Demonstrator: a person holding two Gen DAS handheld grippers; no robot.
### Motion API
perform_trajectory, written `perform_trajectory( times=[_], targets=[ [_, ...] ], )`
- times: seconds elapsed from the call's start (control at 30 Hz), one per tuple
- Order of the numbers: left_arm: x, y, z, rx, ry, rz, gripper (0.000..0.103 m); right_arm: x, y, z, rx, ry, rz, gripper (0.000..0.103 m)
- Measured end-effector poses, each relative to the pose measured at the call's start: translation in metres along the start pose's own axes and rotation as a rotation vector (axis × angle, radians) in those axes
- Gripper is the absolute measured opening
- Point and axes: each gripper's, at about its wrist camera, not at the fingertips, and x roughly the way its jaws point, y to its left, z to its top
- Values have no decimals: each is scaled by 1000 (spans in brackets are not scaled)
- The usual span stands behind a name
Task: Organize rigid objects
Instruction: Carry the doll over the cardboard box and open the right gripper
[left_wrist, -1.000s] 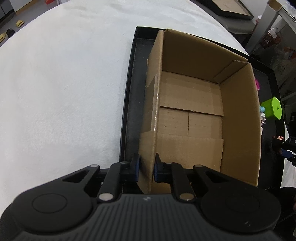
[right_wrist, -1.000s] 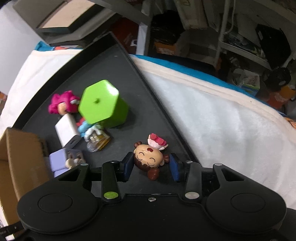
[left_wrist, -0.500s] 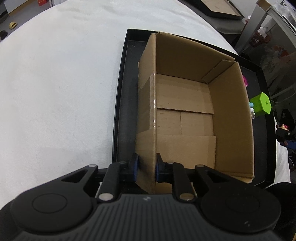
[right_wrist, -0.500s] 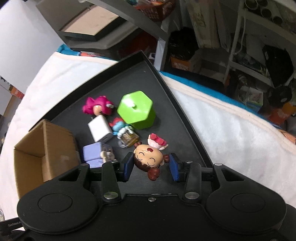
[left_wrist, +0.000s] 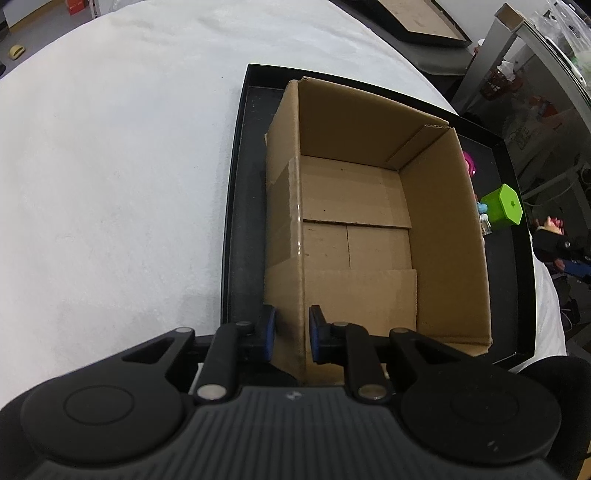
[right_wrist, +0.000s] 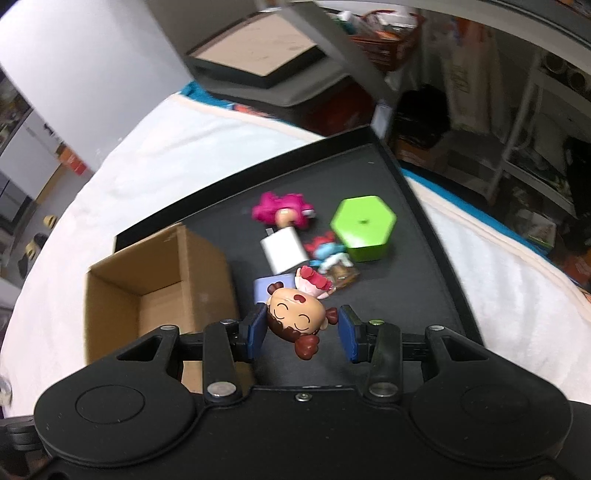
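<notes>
An open, empty cardboard box (left_wrist: 354, 206) stands in a black tray (left_wrist: 236, 221). My left gripper (left_wrist: 291, 332) is shut on the box's near left wall, one pad on each side of the cardboard. My right gripper (right_wrist: 301, 328) is shut on a small doll (right_wrist: 295, 314) with brown hair buns and a pink bow, and holds it in the air above the tray (right_wrist: 413, 295), just right of the box (right_wrist: 147, 273). The doll's head sits between the blue pads and its body points away from me.
On the tray to the right of the box lie a green hexagonal block (right_wrist: 364, 227), a pink-haired figure (right_wrist: 282, 212), a white cube (right_wrist: 284, 249), a small blue and red figure (right_wrist: 325, 251), a lavender block (right_wrist: 264, 288) and a small bottle (right_wrist: 343, 275). White cloth surrounds the tray.
My right gripper has risen with the doll and swung toward the box, so more of the tray and the box show. The left gripper has kept its hold on the box wall.
</notes>
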Motion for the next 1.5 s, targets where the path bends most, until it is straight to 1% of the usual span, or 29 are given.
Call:
perform_trajectory(
  times=[0.03,0.17,0.43,0.7,0.93,1.3,1.4,1.5],
  targets=[
    [1,0,0,1,4,6,17,-1,5,0,-11,-1,3,41],
    [1,1,0,-4,4,-20,17,-4,23,1,-48,-11,16,41],
    [6,8,1,-30,6,-45,17,-9,60,5,-124,-42,41,41],
    [5,13,-1,-24,-1,-64,17,2,96,0,-205,0,76,41],
    [3,16,0,-18,-5,-69,17,14,125,-5,-269,37,86,41],
    [-1,16,-4,-30,-22,-69,17,19,146,-2,-314,24,97,41],
    [-1,18,-3,-38,-20,-69,17,15,150,2,-320,0,114,42],
    [-1,17,-2,-36,-20,-62,17,9,152,5,-323,-34,142,46]
  ],
)
